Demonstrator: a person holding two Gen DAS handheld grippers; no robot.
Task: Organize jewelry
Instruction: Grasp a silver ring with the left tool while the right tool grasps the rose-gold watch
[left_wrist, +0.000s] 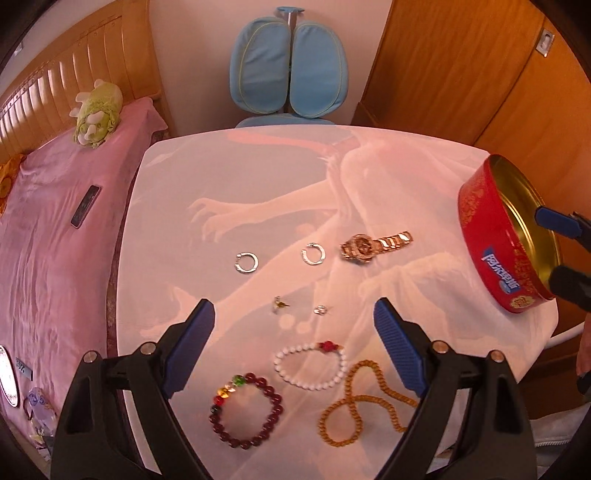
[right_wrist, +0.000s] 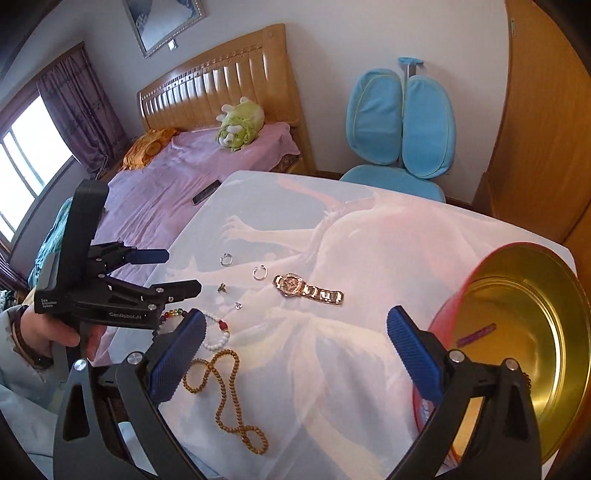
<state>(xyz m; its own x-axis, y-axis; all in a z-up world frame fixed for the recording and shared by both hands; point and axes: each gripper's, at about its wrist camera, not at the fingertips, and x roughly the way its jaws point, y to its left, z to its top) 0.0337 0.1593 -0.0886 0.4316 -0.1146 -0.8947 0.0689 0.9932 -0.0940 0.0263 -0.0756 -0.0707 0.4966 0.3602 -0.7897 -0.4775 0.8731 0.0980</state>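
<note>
Both grippers hover with jaws spread wide and empty, the left gripper (left_wrist: 293, 328) over the beaded bracelets, the right gripper (right_wrist: 295, 336) just left of the red tin (right_wrist: 517, 332), so this looks like the approach before a first pick. Jewelry lies left of the tin: watch (left_wrist: 373, 243) nearest, wooden bead necklace (right_wrist: 229, 398) by the bench (left_wrist: 221, 177) front edge, open cloth between for a clear carry

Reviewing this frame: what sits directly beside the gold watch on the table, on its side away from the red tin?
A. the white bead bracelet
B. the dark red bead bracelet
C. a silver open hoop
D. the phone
C: in the left wrist view a silver open hoop lies just beside the gold watch, with the red tin on the watch's other side.
</note>
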